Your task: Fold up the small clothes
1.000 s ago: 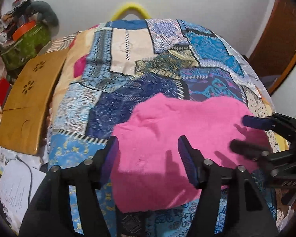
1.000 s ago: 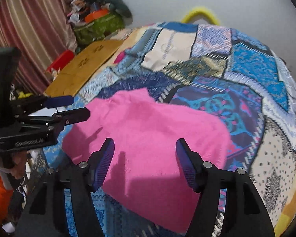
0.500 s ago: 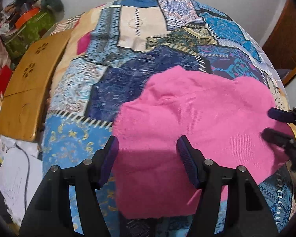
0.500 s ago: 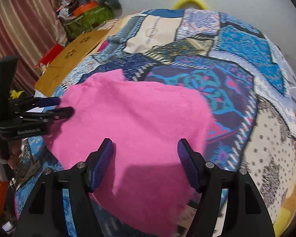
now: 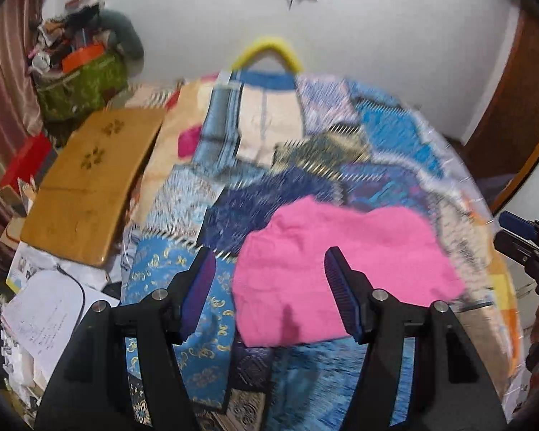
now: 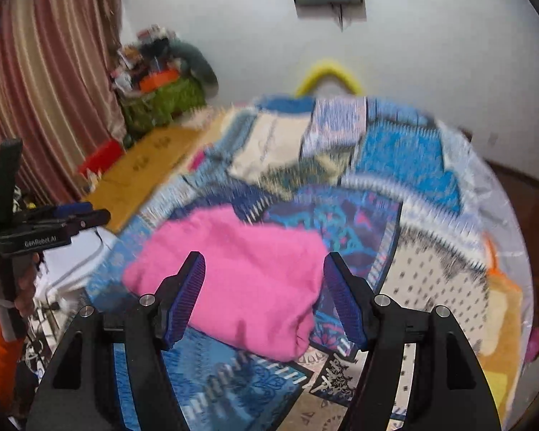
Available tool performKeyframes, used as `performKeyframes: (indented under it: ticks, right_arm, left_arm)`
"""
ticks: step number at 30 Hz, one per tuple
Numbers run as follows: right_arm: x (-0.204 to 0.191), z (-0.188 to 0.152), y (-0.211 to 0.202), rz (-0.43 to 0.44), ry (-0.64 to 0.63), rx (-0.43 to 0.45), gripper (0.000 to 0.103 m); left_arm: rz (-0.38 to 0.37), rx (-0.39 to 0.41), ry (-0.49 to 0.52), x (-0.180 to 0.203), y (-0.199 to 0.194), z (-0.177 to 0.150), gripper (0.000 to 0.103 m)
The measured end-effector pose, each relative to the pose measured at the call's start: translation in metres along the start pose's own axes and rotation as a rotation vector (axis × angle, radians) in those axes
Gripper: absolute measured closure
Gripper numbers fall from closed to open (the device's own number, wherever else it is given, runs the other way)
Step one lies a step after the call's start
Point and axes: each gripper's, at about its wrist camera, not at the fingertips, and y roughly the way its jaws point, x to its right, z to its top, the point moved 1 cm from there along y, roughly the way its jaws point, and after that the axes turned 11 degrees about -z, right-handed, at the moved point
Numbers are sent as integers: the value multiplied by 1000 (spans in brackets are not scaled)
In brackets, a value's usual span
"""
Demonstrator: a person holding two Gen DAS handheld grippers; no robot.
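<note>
A folded pink garment (image 5: 341, 273) lies flat on the patchwork bedspread (image 5: 269, 136); in the right wrist view the same pink garment (image 6: 240, 280) sits near the bed's front. My left gripper (image 5: 269, 287) hovers above its left half, open, nothing between the jaws. My right gripper (image 6: 264, 294) hangs over the cloth's near part, open and empty. The right gripper's tips (image 5: 521, 237) show at the right edge of the left wrist view, and the left gripper (image 6: 68, 219) at the left edge of the right wrist view. Both are clear of the cloth.
A wooden lap table (image 5: 90, 186) lies at the bed's left side, with papers (image 5: 46, 316) and a cable below it. A green bag (image 5: 79, 82) piled with clutter stands by the striped curtain (image 6: 46, 82). A yellow arch (image 5: 267, 48) rises behind the bed; a door (image 5: 514, 107) is at right.
Both grippers have risen and drawn back from the pink garment, so it looks smaller and more of the room shows. The right gripper has pulled off the cloth's right edge. The garment stays put.
</note>
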Motion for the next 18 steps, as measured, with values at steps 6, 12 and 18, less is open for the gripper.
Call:
performKeyframes:
  ticks: [6, 12, 18]
  right_arm:
    - [-18, 13, -67, 18, -11, 195, 35]
    - [-37, 12, -129, 40, -19, 367, 35]
    - [-50, 0, -174, 59, 0, 483, 30]
  left_arm:
    - [-26, 151, 48, 37, -69, 3, 40]
    - [-31, 316, 96, 68, -134, -6, 40]
    - [15, 485, 152, 97, -185, -25, 36]
